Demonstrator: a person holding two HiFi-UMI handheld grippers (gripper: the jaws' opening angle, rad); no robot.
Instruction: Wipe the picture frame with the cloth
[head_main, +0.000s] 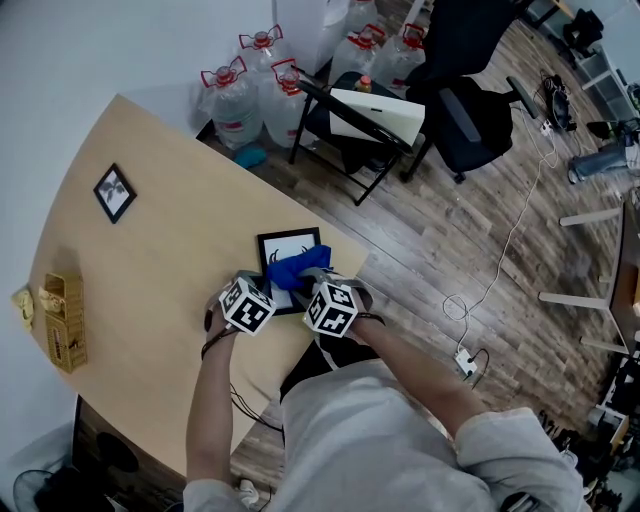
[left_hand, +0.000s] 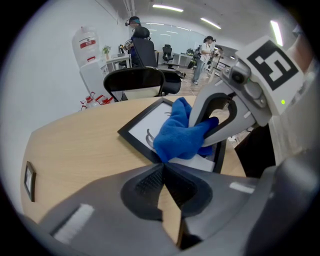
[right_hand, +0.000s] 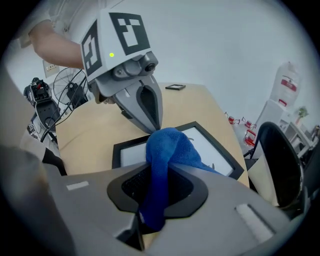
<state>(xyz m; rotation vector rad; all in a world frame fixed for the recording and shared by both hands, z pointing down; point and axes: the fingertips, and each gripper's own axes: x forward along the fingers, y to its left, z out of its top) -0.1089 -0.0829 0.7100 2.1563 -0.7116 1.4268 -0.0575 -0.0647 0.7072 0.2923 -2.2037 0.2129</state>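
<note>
The right gripper (right_hand: 157, 185) squeezed the soft blue cloth (right_hand: 167, 147) onto the black picture frame (head_main: 290, 240) for rubbing; the left gripper (left_hand: 164, 172), closed on nothing, probably steadied it.

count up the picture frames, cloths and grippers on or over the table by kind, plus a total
picture frames: 2 (large picture frame, small picture frame)
blue cloth: 1
grippers: 2 (left gripper, right gripper)
total: 5
</note>
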